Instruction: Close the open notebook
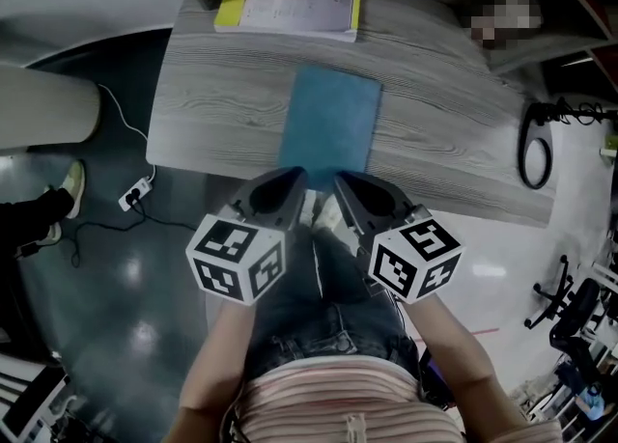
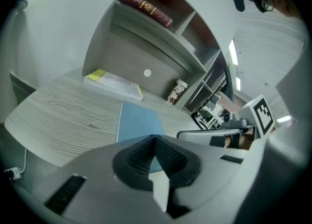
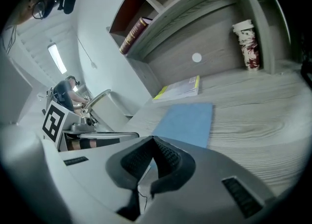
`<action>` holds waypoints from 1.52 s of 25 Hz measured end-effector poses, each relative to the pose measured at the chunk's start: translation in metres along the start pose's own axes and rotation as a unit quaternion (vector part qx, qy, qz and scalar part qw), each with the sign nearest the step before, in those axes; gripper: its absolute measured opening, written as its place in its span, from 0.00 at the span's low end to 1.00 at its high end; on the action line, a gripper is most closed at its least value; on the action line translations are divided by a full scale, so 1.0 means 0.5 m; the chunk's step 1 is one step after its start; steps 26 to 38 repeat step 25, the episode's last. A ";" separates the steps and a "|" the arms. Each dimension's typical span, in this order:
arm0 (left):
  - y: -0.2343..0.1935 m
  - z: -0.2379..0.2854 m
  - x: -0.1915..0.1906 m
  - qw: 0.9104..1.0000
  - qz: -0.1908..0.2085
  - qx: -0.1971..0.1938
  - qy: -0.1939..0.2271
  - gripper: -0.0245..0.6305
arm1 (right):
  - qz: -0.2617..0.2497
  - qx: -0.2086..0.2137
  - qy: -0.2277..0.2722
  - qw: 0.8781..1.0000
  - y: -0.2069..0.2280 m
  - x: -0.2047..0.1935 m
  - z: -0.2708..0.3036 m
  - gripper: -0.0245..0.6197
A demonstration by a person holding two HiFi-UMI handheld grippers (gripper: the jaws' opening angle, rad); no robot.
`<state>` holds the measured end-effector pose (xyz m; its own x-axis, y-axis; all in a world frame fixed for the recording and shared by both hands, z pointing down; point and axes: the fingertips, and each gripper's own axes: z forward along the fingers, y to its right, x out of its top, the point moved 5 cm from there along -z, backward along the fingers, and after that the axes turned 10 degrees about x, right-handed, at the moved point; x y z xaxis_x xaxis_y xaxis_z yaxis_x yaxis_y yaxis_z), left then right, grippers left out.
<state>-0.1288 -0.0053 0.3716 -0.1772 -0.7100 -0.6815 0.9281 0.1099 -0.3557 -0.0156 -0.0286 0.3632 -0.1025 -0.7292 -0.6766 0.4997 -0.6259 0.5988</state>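
On grey desk [image 1: 222, 94]: notebook [image 1: 330, 127] closed, flat, plain blue cover up; left tool [image 2: 155, 139], right tool [image 3: 154, 139] pinched together, empty.

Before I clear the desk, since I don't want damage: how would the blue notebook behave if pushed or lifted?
The blue notebook lies flat and closed on the wooden desk, so a push would probably slide it, not tip or roll it. It looks thin, so likely light, and it may flex if lifted by one edge.
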 end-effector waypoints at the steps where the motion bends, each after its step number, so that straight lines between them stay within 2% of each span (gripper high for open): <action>1: 0.004 0.002 0.002 1.000 0.003 -0.002 0.000 0.06 | -0.001 -0.005 0.005 1.000 0.003 0.002 -0.006 0.05; 12: 0.041 0.018 0.021 0.999 0.032 -0.022 -0.005 0.06 | 0.011 -0.043 0.042 0.998 0.024 0.006 -0.057 0.05; 22: 0.068 0.029 0.037 0.999 0.043 -0.033 -0.004 0.06 | 0.010 -0.063 0.060 0.996 0.035 0.017 -0.088 0.05; 38: 0.073 0.030 0.040 0.998 0.046 -0.035 -0.003 0.06 | 0.009 -0.068 0.064 0.996 0.038 0.019 -0.095 0.05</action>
